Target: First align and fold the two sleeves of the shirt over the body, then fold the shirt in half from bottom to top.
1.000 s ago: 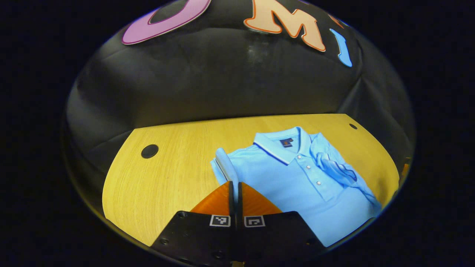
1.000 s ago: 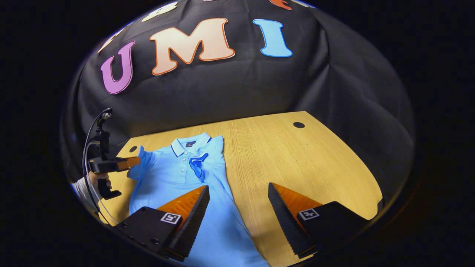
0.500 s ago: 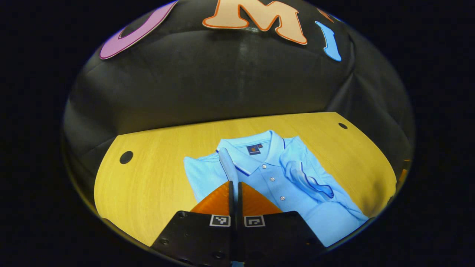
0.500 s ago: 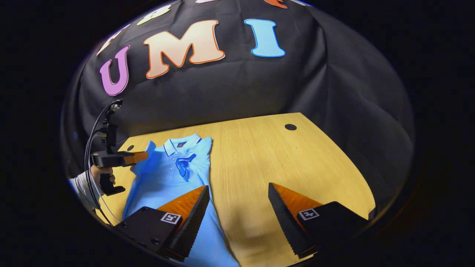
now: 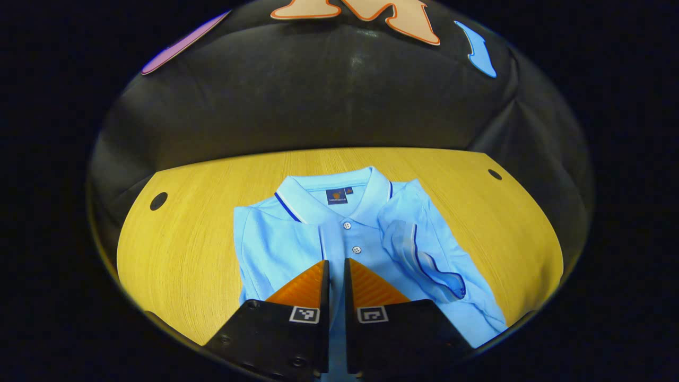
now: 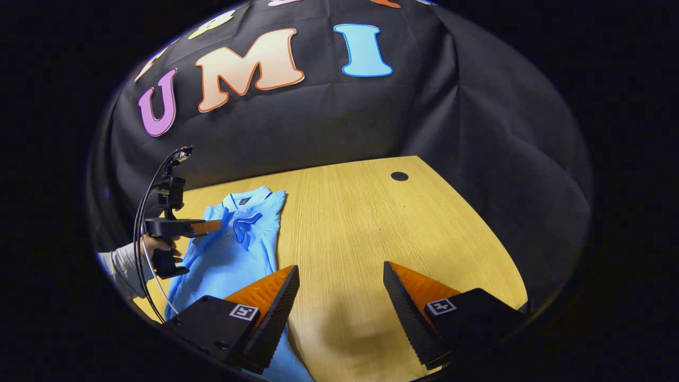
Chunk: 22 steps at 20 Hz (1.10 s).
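Left gripper view: the left gripper (image 5: 336, 263), jaws lately clamped on the light-blue polo shirt's (image 5: 297, 244) sleeve, is now slightly parted, the sleeve released over the body; the right gripper (image 6: 339, 281) is held wide apart. Sleeve folding is judged done.

The left tongs (image 5: 336, 273) have two wedge-shaped fingers (image 5: 305, 284) with ridged faces, each set on a black block. Each block carries a small square black-and-white marker, and round screws (image 5: 298, 362) sit near its 6 o'clock edge. The right tongs (image 6: 339, 289) have the same wedges, with toothed inner edges and one marker per block. In the right gripper view the left tongs (image 6: 209, 226) show a black pistol grip, an upright black mast, and looping cables (image 6: 142, 233). The hand (image 6: 154, 245) wears a light grey sleeve (image 6: 118, 263).
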Available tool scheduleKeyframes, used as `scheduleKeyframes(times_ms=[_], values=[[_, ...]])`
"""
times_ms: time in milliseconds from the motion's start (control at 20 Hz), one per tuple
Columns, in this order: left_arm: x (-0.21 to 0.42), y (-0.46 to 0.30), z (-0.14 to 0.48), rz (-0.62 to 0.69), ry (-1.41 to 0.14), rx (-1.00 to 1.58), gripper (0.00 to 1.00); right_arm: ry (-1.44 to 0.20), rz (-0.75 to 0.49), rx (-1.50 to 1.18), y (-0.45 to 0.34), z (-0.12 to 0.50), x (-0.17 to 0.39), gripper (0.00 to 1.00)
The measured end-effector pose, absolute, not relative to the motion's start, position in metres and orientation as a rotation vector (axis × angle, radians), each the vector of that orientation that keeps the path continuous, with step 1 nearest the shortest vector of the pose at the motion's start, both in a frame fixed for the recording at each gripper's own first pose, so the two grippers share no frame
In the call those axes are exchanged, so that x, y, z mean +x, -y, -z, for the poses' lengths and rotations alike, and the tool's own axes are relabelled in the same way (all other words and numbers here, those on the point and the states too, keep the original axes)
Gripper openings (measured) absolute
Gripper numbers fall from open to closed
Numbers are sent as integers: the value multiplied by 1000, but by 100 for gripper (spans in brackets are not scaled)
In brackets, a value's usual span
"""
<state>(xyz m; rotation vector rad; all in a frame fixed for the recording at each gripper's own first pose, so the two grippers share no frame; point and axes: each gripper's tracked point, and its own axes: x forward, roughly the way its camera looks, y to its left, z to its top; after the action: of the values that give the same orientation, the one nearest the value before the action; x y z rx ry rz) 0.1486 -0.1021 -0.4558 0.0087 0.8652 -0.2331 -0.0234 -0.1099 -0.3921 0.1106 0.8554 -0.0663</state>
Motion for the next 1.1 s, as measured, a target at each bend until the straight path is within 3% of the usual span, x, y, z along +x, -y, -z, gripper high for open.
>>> scheduleKeyframes(times_ms=[50,200,250,300,750,800,1100], values=[[147,105,446,227,-844,-2,16,-852,51,114,109,391,-21,94],[143,105,409,201,-771,-14,88,-818,-29,143,98,383,-11,98],[136,102,393,193,-749,-12,89,-803,-66,151,92,380,-8,94],[129,96,378,177,-727,-2,87,-794,-100,152,87,380,-6,99],[35,34,286,77,-596,4,86,-727,-246,110,42,357,-25,99],[21,27,284,78,-597,3,86,-721,-254,108,35,354,-33,94],[-66,10,281,179,-624,6,88,-738,-280,85,-2,349,-91,99]])
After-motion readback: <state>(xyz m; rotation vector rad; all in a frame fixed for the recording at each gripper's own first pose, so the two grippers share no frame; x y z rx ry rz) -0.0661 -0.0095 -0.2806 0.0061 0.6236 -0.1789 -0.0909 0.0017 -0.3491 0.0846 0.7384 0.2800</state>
